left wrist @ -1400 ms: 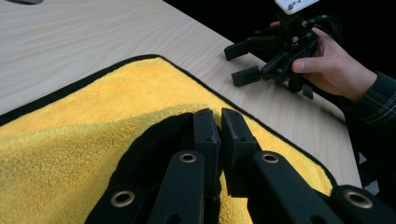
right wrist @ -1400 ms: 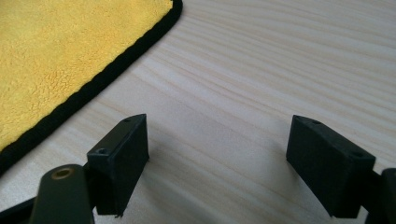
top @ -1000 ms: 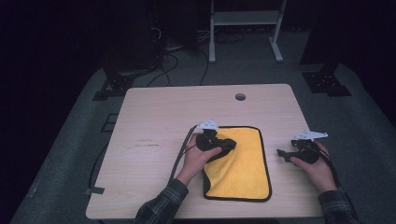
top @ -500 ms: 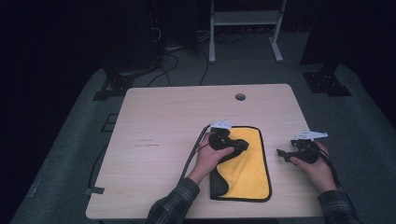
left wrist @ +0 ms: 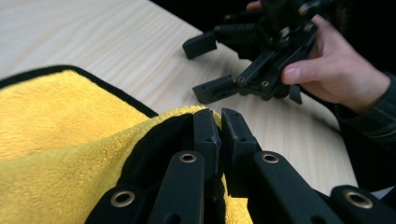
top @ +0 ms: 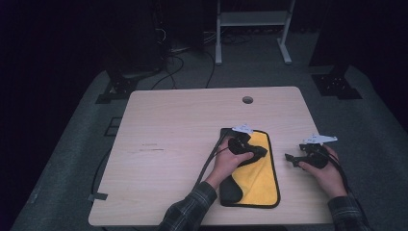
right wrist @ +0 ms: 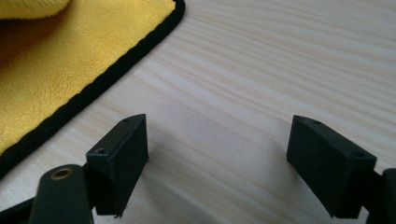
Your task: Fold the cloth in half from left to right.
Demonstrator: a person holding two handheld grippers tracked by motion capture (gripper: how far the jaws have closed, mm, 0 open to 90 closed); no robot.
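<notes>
A yellow cloth (top: 262,180) with a black border lies on the wooden table (top: 183,125), right of centre. Its left part is folded over to the right, and a dark patch of its underside shows at the near left corner. My left gripper (top: 261,152) hovers over the cloth and is shut on its black-edged rim (left wrist: 154,140), with the jaws (left wrist: 219,114) pinching the lifted fold. Just beyond, in the left gripper view, the right gripper (left wrist: 205,65) is held in a hand. My right gripper (right wrist: 217,140) stands open low over bare wood, right of the cloth's edge (right wrist: 93,88).
A round cable hole (top: 247,99) sits near the table's far edge. Beyond the table stand a white frame (top: 250,29), dark stand bases (top: 337,84) and floor cables (top: 173,62). The gripper cable (top: 209,159) trails across the table beside the left forearm.
My left gripper has moved right across the cloth, pulling the cloth's left edge over with it, so the yellow area is narrower. The right gripper has stayed put.
</notes>
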